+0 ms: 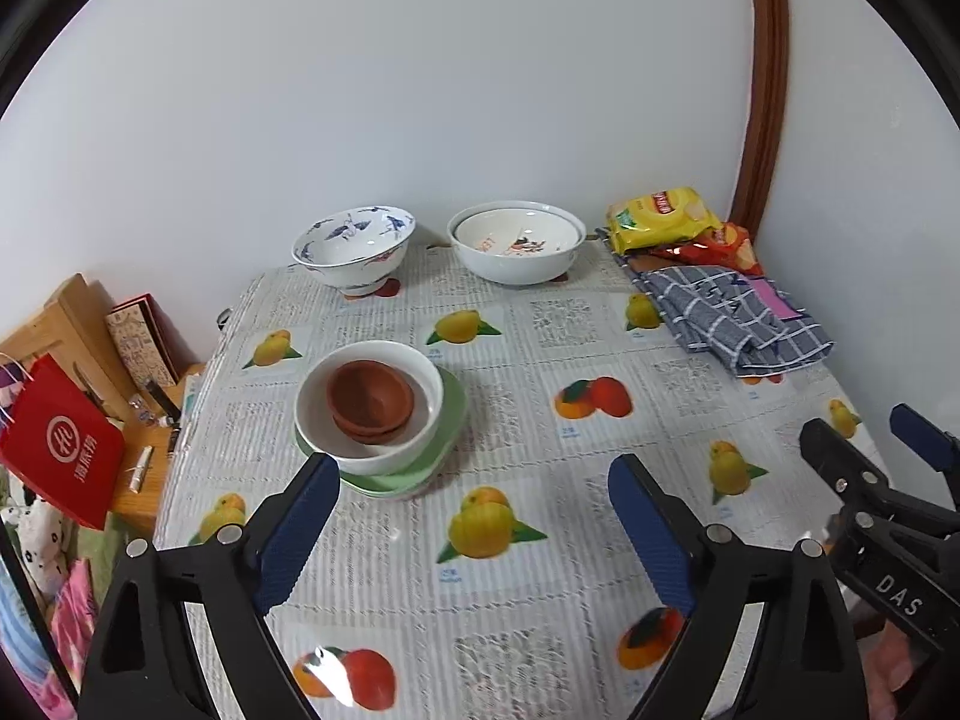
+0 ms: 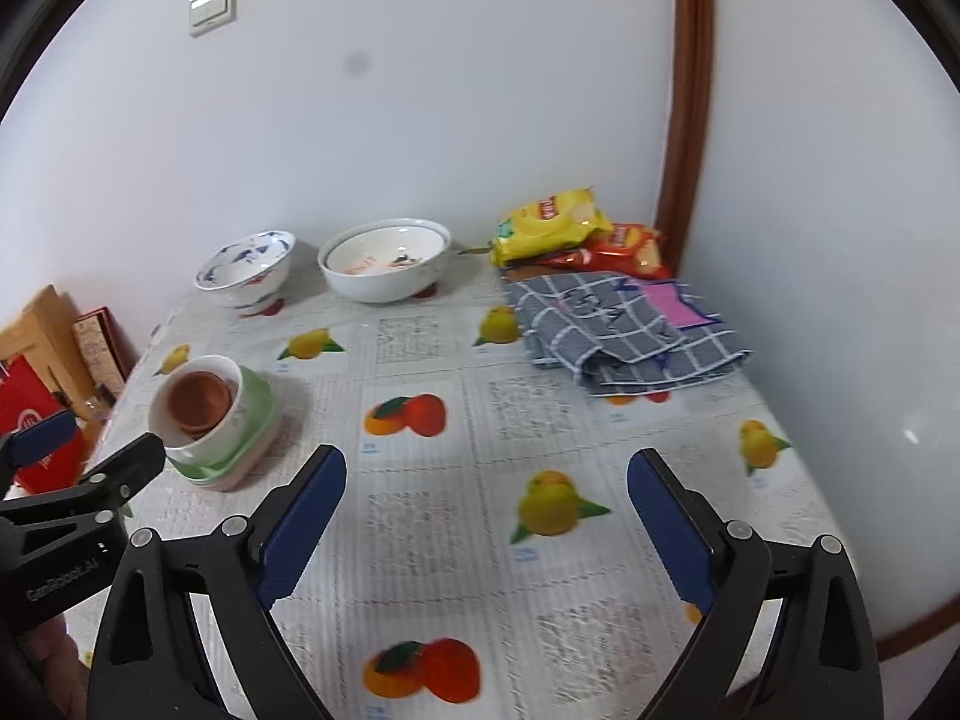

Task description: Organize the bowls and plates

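Note:
A stack stands at the table's left: brown clay bowls (image 1: 371, 399) nested in a white bowl (image 1: 366, 405) on green plates (image 1: 447, 420); the same stack (image 2: 207, 414) shows in the right wrist view. By the wall sit a blue-patterned bowl (image 1: 354, 246) and a wide white bowl (image 1: 516, 240) with a smaller dish inside. My left gripper (image 1: 474, 480) hangs open over the cloth just in front of the stack, nothing between its fingers. My right gripper (image 2: 486, 474) is open over the table's middle, holding nothing. Each gripper shows at the edge of the other's view.
A folded grey checked cloth (image 1: 738, 312) and yellow and red snack bags (image 1: 666, 219) lie at the back right. The table (image 2: 432, 516) has a fruit-print cover. Left of it, a red paper bag (image 1: 54, 444), books and small items sit on a lower wooden surface.

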### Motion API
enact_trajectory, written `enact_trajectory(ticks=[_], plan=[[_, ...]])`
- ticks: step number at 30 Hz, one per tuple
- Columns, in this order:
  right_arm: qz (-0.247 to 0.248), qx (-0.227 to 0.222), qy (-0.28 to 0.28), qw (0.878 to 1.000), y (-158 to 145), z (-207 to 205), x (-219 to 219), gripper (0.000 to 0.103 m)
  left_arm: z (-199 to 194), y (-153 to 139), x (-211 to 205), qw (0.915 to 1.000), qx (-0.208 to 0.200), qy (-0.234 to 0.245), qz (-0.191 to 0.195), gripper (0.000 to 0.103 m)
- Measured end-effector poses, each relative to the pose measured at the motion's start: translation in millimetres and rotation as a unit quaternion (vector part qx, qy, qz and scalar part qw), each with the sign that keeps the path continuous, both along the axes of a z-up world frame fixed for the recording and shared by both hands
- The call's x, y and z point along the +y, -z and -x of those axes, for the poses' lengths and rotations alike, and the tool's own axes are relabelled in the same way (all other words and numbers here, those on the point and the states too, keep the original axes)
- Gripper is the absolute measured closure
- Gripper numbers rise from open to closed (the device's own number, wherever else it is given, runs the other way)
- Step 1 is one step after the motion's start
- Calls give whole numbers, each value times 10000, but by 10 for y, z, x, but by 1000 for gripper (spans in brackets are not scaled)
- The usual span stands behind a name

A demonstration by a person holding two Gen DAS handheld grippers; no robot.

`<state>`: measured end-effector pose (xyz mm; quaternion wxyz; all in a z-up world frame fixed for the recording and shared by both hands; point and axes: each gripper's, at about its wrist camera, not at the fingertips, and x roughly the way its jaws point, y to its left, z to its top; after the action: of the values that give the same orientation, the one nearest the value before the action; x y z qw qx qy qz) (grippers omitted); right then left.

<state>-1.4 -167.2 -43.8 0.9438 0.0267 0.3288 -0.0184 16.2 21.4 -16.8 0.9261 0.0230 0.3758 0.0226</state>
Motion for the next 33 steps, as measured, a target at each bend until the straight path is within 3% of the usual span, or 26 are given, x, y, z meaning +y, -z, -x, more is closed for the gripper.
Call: enact_trajectory(ticks=[33], plan=[[-152, -117, -63, 9998, -66, 172, -75, 9, 149, -64, -10, 9999, -73, -92, 123, 11]])
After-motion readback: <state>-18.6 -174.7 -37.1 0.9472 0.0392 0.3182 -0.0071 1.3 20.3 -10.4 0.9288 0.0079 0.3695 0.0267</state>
